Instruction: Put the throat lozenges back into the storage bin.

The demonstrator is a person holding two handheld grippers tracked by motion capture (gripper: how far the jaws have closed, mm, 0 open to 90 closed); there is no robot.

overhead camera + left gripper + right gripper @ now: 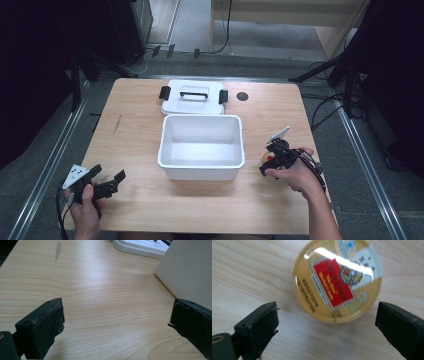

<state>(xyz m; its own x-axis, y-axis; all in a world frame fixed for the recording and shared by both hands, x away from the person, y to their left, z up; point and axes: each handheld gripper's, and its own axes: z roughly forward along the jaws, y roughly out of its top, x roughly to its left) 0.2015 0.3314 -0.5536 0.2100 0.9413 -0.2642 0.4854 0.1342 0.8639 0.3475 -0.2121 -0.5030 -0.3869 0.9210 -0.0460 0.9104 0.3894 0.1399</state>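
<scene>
Right tongs [327,322] hang wide above the round yellow tin with a red label [337,280], centre frame; its glossy, low rim could slip. Left tongs [116,322] gape wide over the bare wooden tabletop [100,290].

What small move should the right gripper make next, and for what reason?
Probably advance the right gripper until the round tin sits between its jaws, then close. The jaws stand wide open and the tin lies on the table just beyond them, untouched.
</scene>
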